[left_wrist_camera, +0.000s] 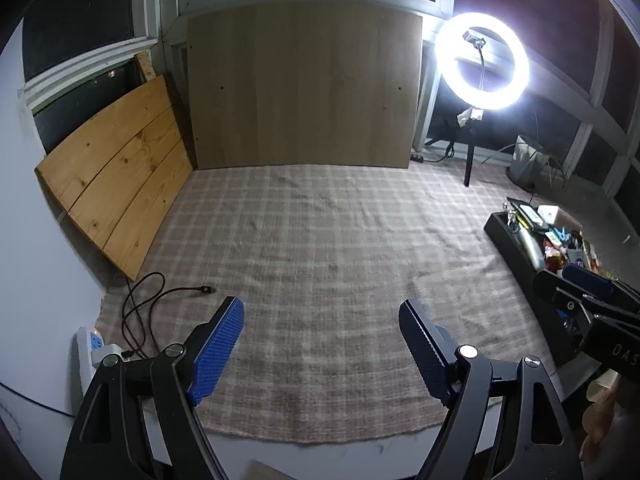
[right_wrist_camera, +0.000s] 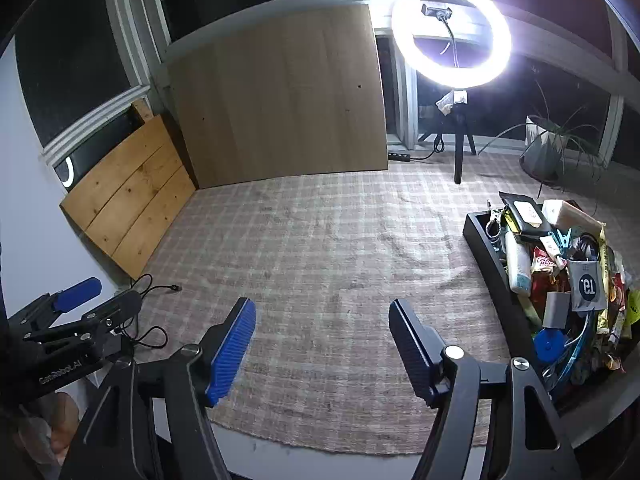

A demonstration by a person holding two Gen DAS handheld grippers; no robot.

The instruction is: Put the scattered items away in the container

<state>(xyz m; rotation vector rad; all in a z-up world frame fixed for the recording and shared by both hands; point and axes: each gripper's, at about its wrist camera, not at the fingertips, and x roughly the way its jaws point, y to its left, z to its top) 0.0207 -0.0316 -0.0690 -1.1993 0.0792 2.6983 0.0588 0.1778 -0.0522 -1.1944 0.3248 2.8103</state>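
Apparently finished: both my left gripper (left_wrist_camera: pixel 320 344) and right gripper (right_wrist_camera: pixel 322 346) hang spread and empty; the container (right_wrist_camera: pixel 486 248) at right is heaped, so next I'd only scan the cloth (right_wrist_camera: pixel 320 248).

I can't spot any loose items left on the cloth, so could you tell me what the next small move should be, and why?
Probably just hold both grippers back and scan once more: the left gripper and right gripper are open and empty, the plaid cloth shows only a black cable at its left edge, and the black container is heaped full.
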